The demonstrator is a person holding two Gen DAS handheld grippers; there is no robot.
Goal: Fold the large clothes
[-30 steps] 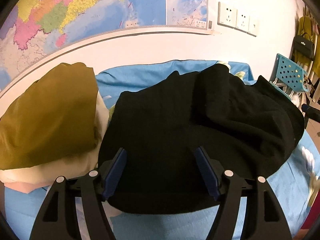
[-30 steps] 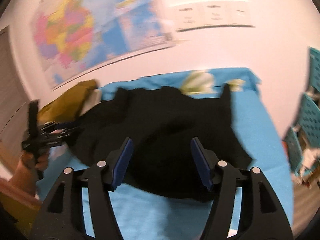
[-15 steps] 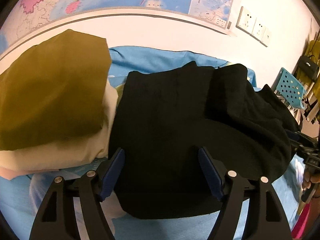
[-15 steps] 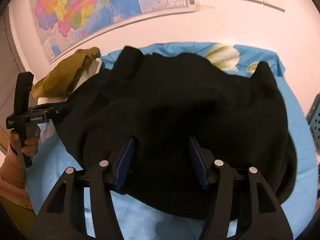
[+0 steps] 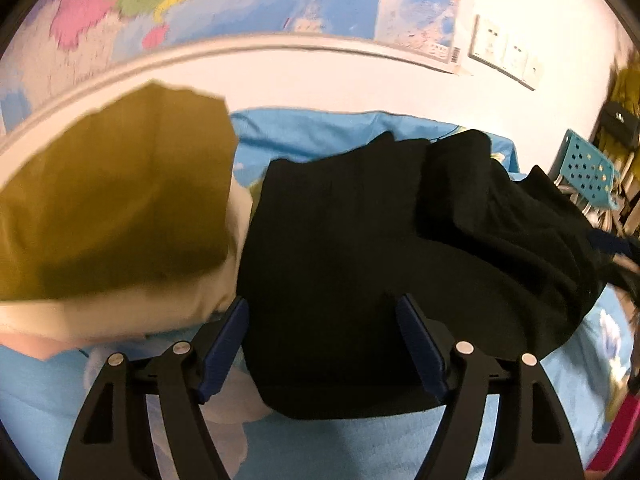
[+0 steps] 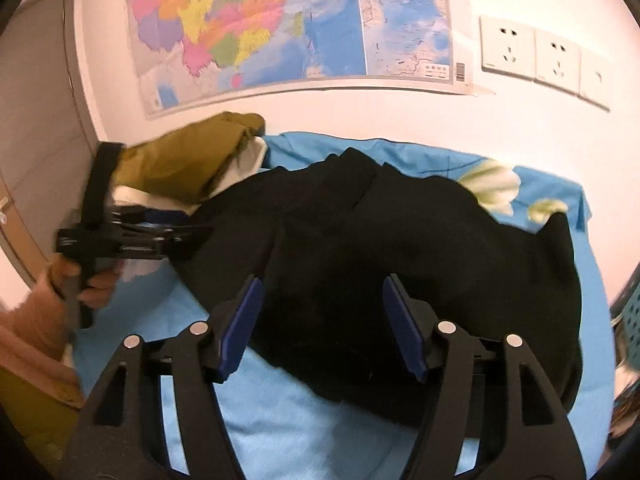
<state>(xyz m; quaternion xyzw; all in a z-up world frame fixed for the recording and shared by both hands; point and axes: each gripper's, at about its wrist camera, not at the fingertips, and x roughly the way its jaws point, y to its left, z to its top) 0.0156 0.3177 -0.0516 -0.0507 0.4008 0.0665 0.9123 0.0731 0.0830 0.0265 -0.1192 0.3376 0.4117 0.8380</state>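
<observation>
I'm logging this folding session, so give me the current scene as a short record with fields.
surface: blue floral sheet
garment in work: black garment, rumpled, not yet folded flat
beside it: olive garment on top of a pile of pale clothes
left gripper: open over the black garment's near edge
right gripper: jaws just opened wider, nothing pinched
wall: map, sockets

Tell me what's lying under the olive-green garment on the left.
Under the olive-green garment lies a cream-white folded piece, and a pinkish layer peeks out below that. All rest on the blue bedsheet. How many more pieces the stack holds is hidden.
</observation>
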